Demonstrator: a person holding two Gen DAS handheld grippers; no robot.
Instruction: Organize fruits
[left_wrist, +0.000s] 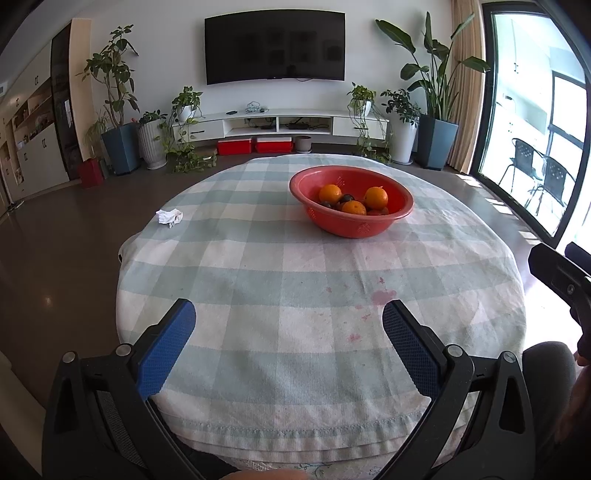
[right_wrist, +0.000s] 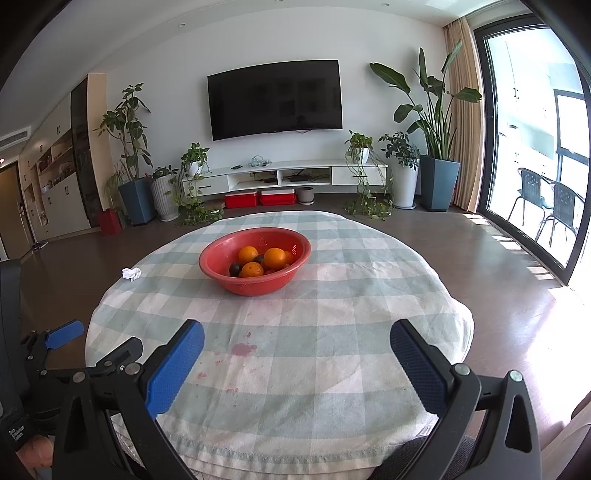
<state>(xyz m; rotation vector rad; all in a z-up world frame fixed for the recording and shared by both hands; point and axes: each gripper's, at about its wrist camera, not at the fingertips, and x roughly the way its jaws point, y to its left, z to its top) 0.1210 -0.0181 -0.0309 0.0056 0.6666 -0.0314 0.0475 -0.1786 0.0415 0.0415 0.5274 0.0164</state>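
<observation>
A red perforated bowl (left_wrist: 400, 212) (right_wrist: 236, 286) sits on the far half of a round table under a checked cloth (left_wrist: 258, 280) (right_wrist: 351, 317). It holds three oranges (left_wrist: 376, 197) (right_wrist: 274, 257) and some dark plums (left_wrist: 346, 198) (right_wrist: 235, 268). My left gripper (left_wrist: 288, 314) hangs open over the table's near edge, nothing between its blue pads. My right gripper (right_wrist: 296, 334) is open too, well short of the bowl. The left gripper also shows at the left edge of the right wrist view (right_wrist: 88, 339).
A crumpled white tissue (left_wrist: 169, 216) (right_wrist: 131, 273) lies near the table's left edge. Red stains (left_wrist: 382, 296) (right_wrist: 243, 348) mark the cloth in front of the bowl. Beyond the table are floor, potted plants, a TV cabinet (left_wrist: 280, 125) and a glass door on the right.
</observation>
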